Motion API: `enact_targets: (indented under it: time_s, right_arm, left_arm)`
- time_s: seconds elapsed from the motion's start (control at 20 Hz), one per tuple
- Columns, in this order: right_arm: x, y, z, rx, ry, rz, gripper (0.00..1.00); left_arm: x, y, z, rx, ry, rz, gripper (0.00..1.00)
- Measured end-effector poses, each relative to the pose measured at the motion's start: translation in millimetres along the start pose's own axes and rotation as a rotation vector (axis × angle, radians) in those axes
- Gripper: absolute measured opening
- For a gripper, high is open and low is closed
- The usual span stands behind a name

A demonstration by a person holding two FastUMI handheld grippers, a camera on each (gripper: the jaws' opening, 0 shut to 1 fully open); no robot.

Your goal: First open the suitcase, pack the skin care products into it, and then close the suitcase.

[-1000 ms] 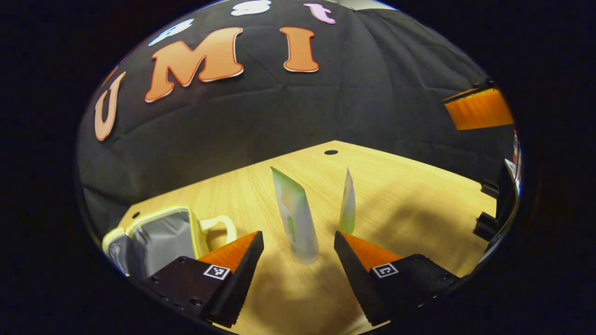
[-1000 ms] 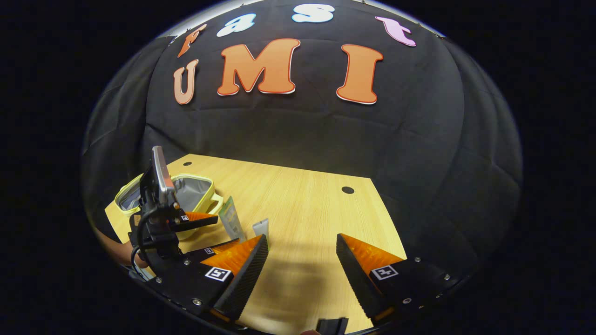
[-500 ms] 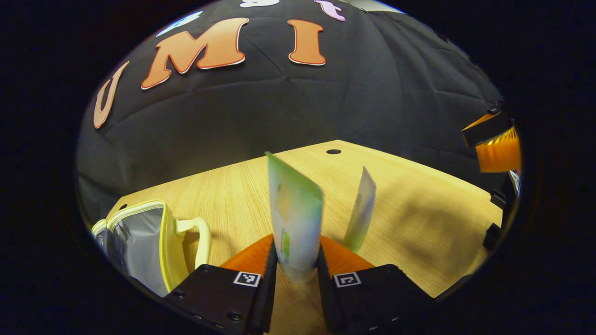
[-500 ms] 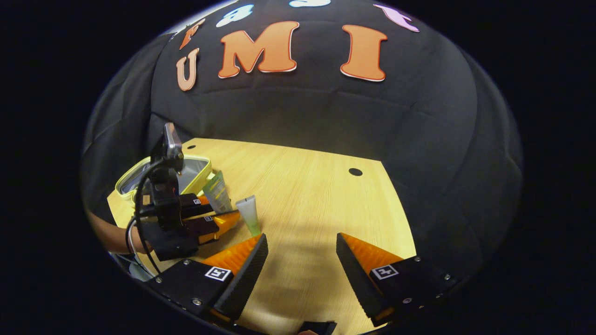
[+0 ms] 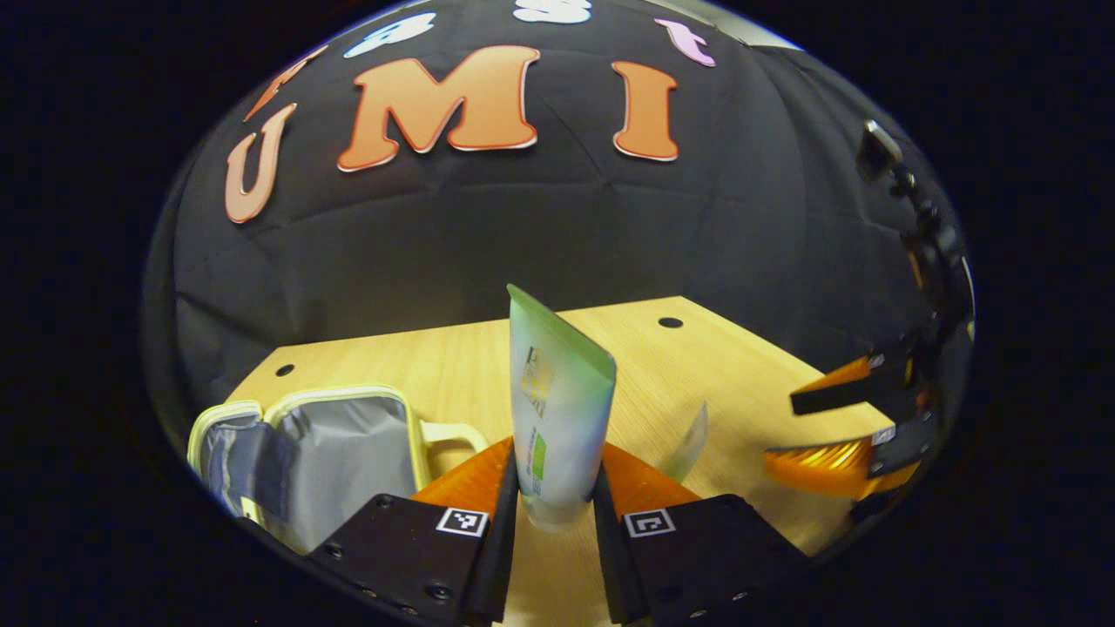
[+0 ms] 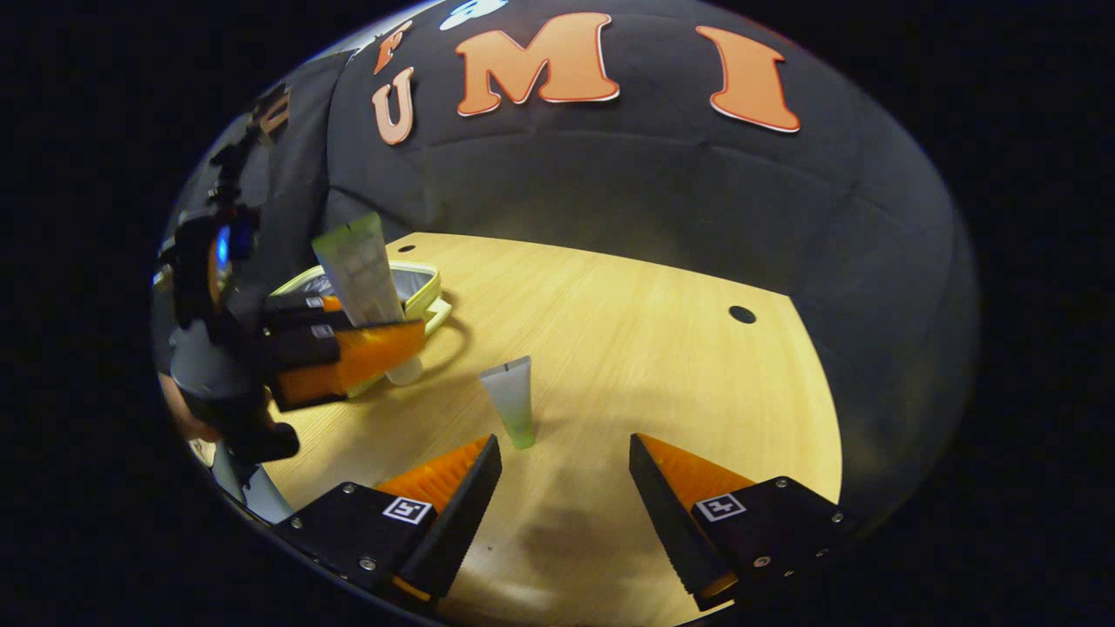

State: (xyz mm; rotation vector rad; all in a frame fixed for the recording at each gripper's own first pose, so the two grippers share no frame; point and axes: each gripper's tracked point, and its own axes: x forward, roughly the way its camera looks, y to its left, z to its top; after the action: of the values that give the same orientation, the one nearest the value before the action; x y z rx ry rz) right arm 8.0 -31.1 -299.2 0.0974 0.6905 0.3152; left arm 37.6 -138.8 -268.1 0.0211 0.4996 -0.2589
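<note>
1. Wooden surface (image 6: 627, 348) carried an open suitcase (image 5: 348, 453) at the lower left of the left gripper view.
2. Left gripper (image 5: 553, 514) had its fingers clamped on a green-topped tube (image 5: 557, 409), held upright.
3. Right gripper (image 6: 564, 488) stood wide apart, holding nothing.
4. Just beyond it a smaller tube (image 6: 512, 401) stood cap-down at centre frame.

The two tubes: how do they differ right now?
The larger tube is clamped between the left gripper's fingers and lifted off the table; the smaller tube stands free on the table, cap down, ahead of the open right gripper. The larger tube looks wider and taller. Both are pale with green tinting and sit outside the open suitcase.
</note>
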Motion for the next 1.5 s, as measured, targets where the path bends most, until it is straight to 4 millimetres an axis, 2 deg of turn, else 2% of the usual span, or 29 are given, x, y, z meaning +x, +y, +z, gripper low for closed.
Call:
enact_targets:
  time_s: [0.2, 0.4, 0.45, 0.55, 0.6, 0.65, 0.7, 0.75, 0.8, 0.85, 0.95, 1.15, 1.35, 1.5]
  right_arm:
    - [33, 16, -11, 0.001, 0.043, 0.070, 0.93]
    - [55, 30, -20, 0.002, 0.064, 0.132, 0.85]
    - [61, 32, -16, 0.014, 0.057, 0.140, 0.84]
    - [72, 35, -11, 0.035, 0.042, 0.152, 0.73]
    - [78, 36, -13, 0.039, 0.048, 0.154, 0.56]
    - [80, 38, -17, 0.047, 0.059, 0.163, 0.55]
    - [81, 39, -17, 0.057, 0.059, 0.168, 0.45]
    - [83, 40, -16, 0.064, 0.060, 0.172, 0.40]
    - [80, 45, -18, 0.070, 0.071, 0.189, 0.31]
    - [79, 48, -17, 0.068, 0.074, 0.196, 0.36]
    - [74, 52, -13, 0.055, 0.074, 0.196, 0.35]
    - [58, 76, 12, 0.015, 0.042, 0.218, 0.35]
    - [53, 101, 39, 0.031, 0.017, 0.162, 0.35]
    - [50, 120, 57, 0.051, -0.005, 0.103, 0.35]
  left_arm:
    - [-30, 36, 25, 0.019, -0.005, 0.094, 0.42]
    - [-52, 74, 26, 0.011, 0.023, 0.193, 0.42]
    - [-57, 80, 24, 0.006, 0.034, 0.212, 0.42]
    - [-64, 96, 20, 0.005, 0.054, 0.251, 0.42]
    - [-65, 103, 18, 0.008, 0.062, 0.270, 0.42]
    - [-70, 109, 16, 0.010, 0.069, 0.281, 0.42]
    - [-72, 116, 16, 0.010, 0.073, 0.292, 0.42]
    - [-77, 124, 14, 0.010, 0.078, 0.301, 0.42]
    - [-80, 131, 13, 0.009, 0.082, 0.314, 0.42]
    - [-82, 135, 8, 0.004, 0.089, 0.322, 0.43]
    - [-85, 144, -2, -0.026, 0.103, 0.328, 0.42]
    - [-87, 171, -18, -0.058, 0.104, 0.335, 0.42]
    - [-73, 193, -47, -0.066, 0.165, 0.252, 0.42]
    - [-66, 212, -61, -0.045, 0.197, 0.197, 0.42]
